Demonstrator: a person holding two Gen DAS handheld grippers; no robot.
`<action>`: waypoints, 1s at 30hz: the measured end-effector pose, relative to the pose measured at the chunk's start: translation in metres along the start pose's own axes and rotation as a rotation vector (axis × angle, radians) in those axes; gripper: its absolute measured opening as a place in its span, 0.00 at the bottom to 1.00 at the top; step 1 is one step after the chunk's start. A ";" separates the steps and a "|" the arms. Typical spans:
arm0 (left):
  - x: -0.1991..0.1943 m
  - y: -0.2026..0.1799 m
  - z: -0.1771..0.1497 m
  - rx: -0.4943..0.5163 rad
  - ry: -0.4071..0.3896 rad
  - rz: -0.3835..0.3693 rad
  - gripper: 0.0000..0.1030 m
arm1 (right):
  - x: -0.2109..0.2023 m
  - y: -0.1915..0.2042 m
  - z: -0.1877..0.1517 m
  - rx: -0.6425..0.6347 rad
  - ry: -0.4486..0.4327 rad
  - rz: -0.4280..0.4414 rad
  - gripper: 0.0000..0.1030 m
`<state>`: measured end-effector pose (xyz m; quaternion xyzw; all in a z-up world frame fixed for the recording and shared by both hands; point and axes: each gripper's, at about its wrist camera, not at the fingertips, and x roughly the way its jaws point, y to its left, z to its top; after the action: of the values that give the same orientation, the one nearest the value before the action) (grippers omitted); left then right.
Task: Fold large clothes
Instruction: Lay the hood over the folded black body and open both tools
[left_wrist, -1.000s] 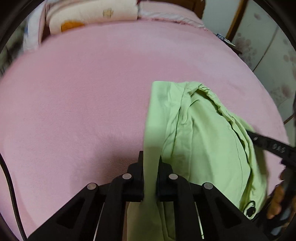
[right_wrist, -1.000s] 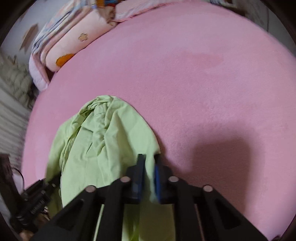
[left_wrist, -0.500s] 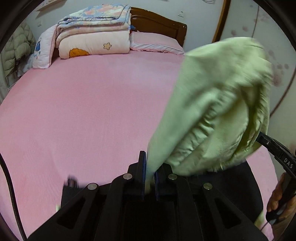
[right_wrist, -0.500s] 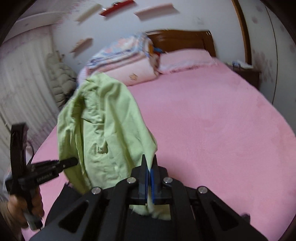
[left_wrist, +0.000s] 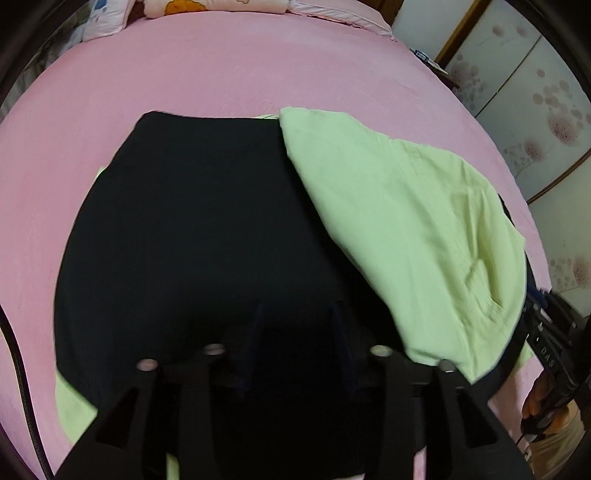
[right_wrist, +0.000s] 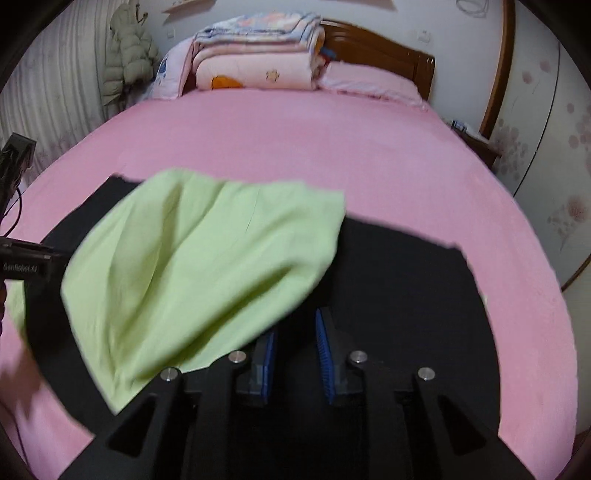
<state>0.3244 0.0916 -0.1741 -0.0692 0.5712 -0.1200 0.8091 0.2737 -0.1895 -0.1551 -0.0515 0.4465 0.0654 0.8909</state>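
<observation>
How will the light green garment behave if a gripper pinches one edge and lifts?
Probably floppy: the light green garment lies in soft folds over the black cloth on the pink bed. It looks thin, so likely light. Lifted by one edge, it would probably hang and bunch rather than hold shape.

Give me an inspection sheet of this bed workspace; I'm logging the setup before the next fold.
Surface: pink bed sheet, broad and smooth.
Job's things: light green garment lying partly over a black garment spread on the bed; green also shows under the black one's edges.
Clutter: folded quilts and a pink pillow stacked at the headboard.
Grippers: left gripper open, holding nothing; right gripper open, holding nothing.
Cables: black cable along the left wrist view's edge.
Surroundings: wooden headboard, puffer jacket hanging on the wall, floral wardrobe doors.
</observation>
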 end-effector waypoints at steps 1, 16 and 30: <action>-0.003 0.001 -0.004 -0.014 -0.004 -0.006 0.54 | -0.005 -0.002 -0.005 0.018 0.016 0.007 0.20; -0.020 -0.014 -0.007 -0.207 -0.047 -0.231 0.65 | -0.016 -0.011 0.006 0.369 0.056 0.224 0.54; 0.031 -0.017 -0.027 -0.171 -0.081 -0.087 0.09 | 0.036 -0.013 -0.043 0.475 0.139 0.216 0.03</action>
<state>0.3071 0.0675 -0.2066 -0.1674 0.5425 -0.1030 0.8167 0.2635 -0.2066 -0.2095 0.2027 0.5123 0.0499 0.8331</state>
